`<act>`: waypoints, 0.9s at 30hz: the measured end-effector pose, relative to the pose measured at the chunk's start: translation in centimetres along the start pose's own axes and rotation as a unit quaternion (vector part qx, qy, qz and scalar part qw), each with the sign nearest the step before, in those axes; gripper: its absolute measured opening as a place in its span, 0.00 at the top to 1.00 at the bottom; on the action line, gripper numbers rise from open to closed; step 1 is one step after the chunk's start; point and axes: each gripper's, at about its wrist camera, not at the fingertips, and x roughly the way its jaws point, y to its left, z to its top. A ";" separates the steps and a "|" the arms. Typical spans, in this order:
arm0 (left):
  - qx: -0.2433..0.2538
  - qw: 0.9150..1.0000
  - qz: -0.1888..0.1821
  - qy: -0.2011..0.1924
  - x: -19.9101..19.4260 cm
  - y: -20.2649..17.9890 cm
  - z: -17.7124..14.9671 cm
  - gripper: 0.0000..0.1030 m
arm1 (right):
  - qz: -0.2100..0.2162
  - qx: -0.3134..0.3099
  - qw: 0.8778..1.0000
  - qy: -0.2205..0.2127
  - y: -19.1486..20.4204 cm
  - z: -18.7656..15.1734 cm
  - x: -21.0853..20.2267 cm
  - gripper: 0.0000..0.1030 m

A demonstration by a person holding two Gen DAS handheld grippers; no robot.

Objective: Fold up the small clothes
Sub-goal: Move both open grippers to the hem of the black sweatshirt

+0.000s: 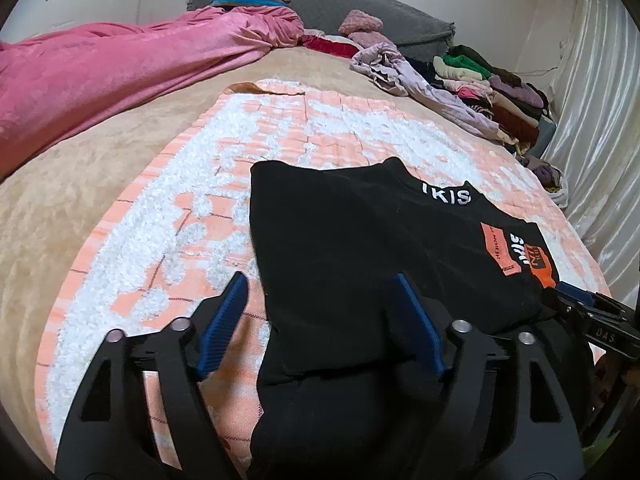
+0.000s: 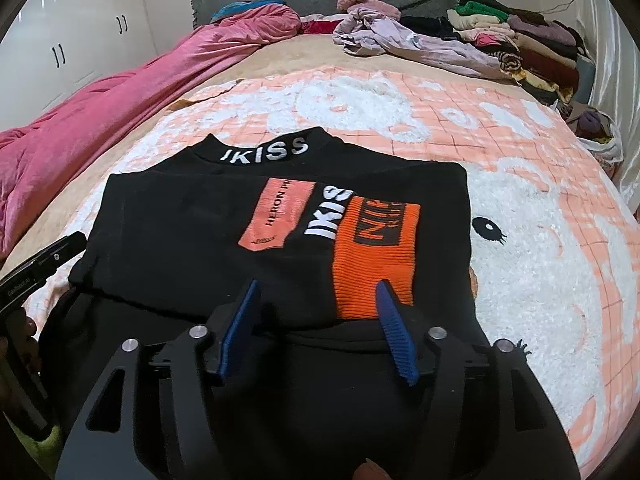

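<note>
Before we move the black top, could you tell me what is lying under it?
The black top lies on a pink-and-white fluffy blanket spread over the tan bedcover. The blanket's pattern beneath the top is covered, so anything else under it cannot be seen.

A black top [image 2: 192,232] lies flat on the pink-and-white blanket [image 2: 520,280], partly folded, sleeves tucked in; its collar, lettered IKISS in white, points toward 12 o'clock; salmon and orange patches sit right of centre; the near hem, at 6 o'clock, is doubled over.
</note>
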 end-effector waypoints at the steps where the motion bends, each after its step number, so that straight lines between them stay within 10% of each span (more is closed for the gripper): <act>1: 0.000 1.000 0.000 -0.001 0.0 0.0 0.0 0.19 | 0.001 -0.001 1.000 -0.001 0.1 0.0 -0.1 0.38; 13: -0.003 1.000 0.006 -0.022 -1.2 0.4 -0.1 0.09 | -0.005 -0.012 1.000 -0.021 1.2 0.1 -1.4 0.08; 27: -0.031 0.999 0.022 -0.029 -2.6 1.6 -0.6 0.09 | -0.005 -0.015 0.999 -0.037 1.3 0.1 -3.3 0.07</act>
